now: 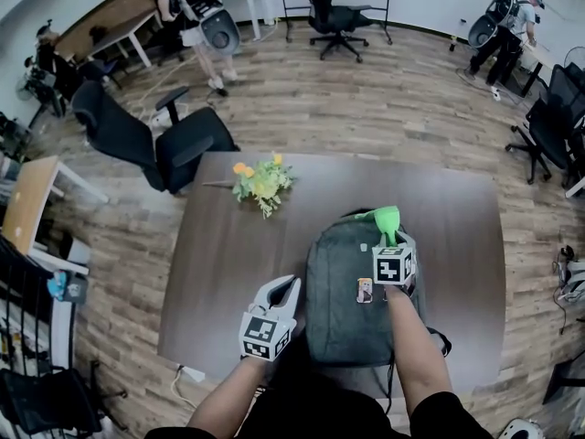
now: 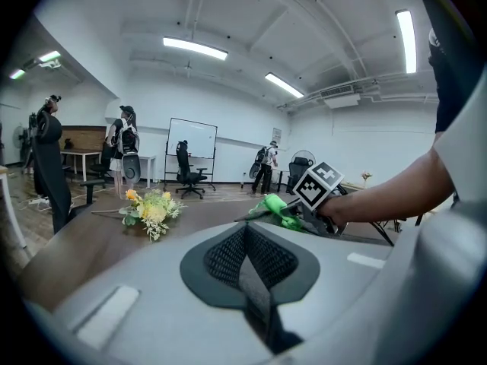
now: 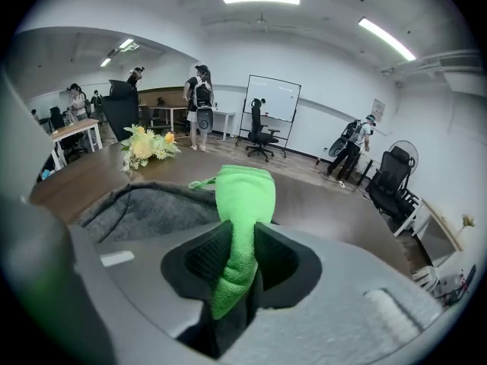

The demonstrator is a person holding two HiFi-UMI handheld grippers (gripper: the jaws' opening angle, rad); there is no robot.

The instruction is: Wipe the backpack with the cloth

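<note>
Left gripper: our left gripper hangs over the table just left of the backpack, its jaws pressed together with nothing between them.
Right gripper: our right gripper is over the far half of the backpack, its jaws clamped on the cloth.
Cloth: the green cloth is pinched between our right jaws and sticks out ahead of them, by the backpack's top end; we cannot tell whether it touches the fabric.
Backpack: the grey backpack lies flat at our near edge of the table, a small tag on its front.
Table: a dark brown table carries everything.
Flowers: yellow flowers lie toward the far left, well apart from the backpack.
Chair: a black chair stands at the table's far left corner.
People: we see people standing far off on the wood floor.
</note>
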